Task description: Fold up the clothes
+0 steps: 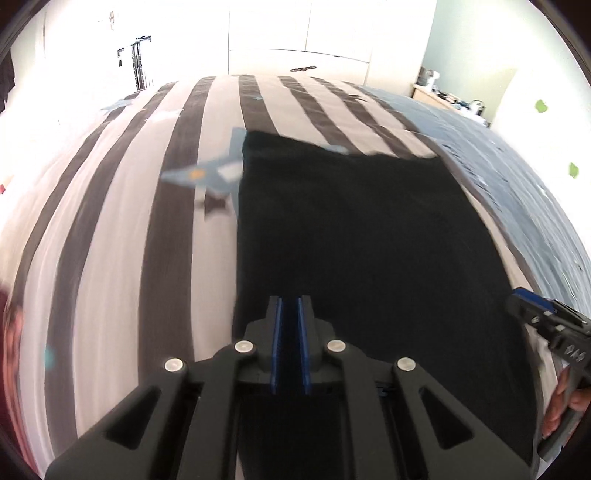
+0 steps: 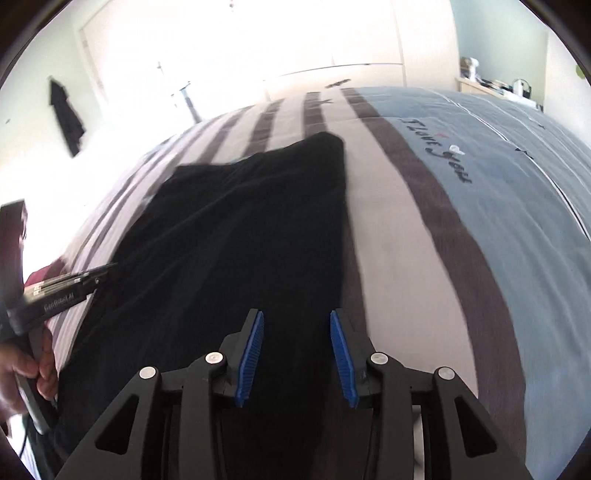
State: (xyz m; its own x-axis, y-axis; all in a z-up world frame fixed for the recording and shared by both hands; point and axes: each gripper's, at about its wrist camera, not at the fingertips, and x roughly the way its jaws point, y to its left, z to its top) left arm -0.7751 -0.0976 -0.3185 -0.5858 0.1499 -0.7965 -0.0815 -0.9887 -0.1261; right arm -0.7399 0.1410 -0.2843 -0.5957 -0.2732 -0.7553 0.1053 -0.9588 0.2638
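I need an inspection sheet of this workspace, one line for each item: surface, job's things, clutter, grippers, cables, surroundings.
Surface: striped bedspread with a blue part on the right.
Job's things: black garment lying flat on the bed.
Clutter: nothing seen on the bed.
Grippers: left gripper jaws nearly shut, over the garment's near edge, grip unclear; right gripper jaws open above the garment.
Cables: nothing seen clearly.
Surroundings: white wardrobe, shelf with small items, dark clothing hanging on the wall.

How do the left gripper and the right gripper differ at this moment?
The left gripper has its jaws nearly together, with a narrow gap; the right gripper has its jaws wide apart. The left one is at the garment's left edge, the right one at its right edge. Both have blue pads and black frames, and both are over the striped bedcover.
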